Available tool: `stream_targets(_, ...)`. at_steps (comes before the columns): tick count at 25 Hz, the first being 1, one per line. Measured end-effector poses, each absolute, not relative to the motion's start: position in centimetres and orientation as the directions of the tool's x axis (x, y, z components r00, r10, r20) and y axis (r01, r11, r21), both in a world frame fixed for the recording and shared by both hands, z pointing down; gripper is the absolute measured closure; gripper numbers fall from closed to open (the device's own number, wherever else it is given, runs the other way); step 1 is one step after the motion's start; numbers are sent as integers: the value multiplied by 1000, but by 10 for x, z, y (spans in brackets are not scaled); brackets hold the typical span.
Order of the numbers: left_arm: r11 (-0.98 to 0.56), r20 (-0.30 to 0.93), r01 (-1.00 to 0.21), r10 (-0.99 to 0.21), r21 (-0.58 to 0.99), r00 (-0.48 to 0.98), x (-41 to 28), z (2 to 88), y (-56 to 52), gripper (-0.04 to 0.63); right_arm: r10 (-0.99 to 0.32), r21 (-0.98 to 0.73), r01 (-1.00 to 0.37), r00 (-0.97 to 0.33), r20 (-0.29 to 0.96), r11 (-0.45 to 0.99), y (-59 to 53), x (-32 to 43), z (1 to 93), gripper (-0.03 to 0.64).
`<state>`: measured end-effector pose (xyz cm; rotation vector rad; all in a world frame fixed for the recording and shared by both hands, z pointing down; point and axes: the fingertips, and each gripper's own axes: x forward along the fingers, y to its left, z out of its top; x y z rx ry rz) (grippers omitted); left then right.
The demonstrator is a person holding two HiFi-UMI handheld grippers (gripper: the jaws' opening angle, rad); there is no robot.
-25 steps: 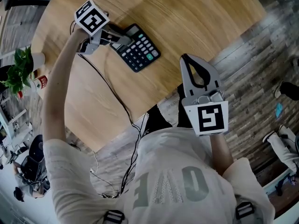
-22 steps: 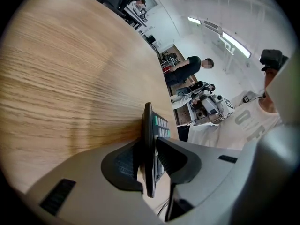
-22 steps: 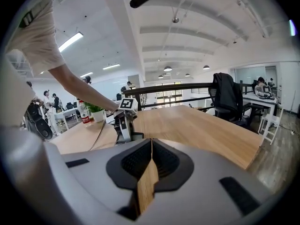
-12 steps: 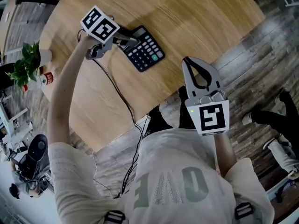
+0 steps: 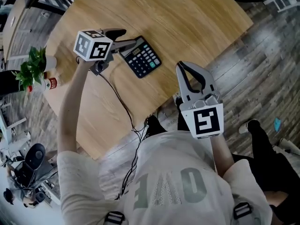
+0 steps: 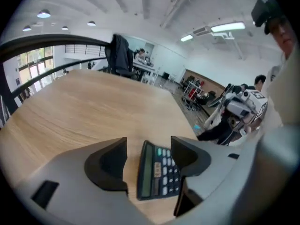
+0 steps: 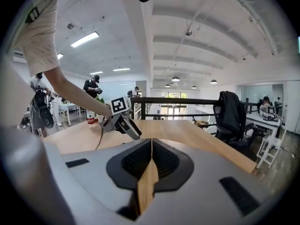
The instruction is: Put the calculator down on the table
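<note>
The black calculator lies flat on the round wooden table, keys up. My left gripper hangs just above its left end, jaws opening wide, with nothing pressed between them. In the left gripper view the calculator shows on the wood below the gap between the two dark pads, apart from both. My right gripper is held near the table's front edge, well to the right of the calculator, jaws shut with nothing in them. In the right gripper view its pads meet in one line.
A potted plant and a red-labelled bottle stand at the table's left edge. A black cable runs from the left gripper across the table to the person. A chair with a dark jacket stands at the far side.
The left gripper's jaws have opened and let go of the calculator, then lifted off it and tilted. The calculator stays flat on the table. The right gripper rose slightly.
</note>
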<state>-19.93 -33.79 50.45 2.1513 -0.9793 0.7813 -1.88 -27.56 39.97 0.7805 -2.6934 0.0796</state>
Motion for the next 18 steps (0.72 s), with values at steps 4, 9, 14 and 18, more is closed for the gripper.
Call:
stream_targets(4, -542, 522, -808, -631, 232, 574, -164, 418, -336, 305, -506, 146, -484, -825, 254, 863, -284, -29, 366, 595)
stream_targets(9, -453, 239, -891, -861, 39, 449, -140, 309, -311, 307, -524, 250, -489, -846, 98, 836, -291, -44, 302, 595)
stream_targets(14, -133, -110, -986, -983, -102, 144, -147, 206, -263, 308, -531, 161, -547, -837, -131, 822, -284, -52, 233, 595)
stream_targets(18, 202, -331, -977, -929, -74, -167, -162, 163, -197, 436, -483, 83, -512, -844, -234, 855, -265, -57, 206, 595)
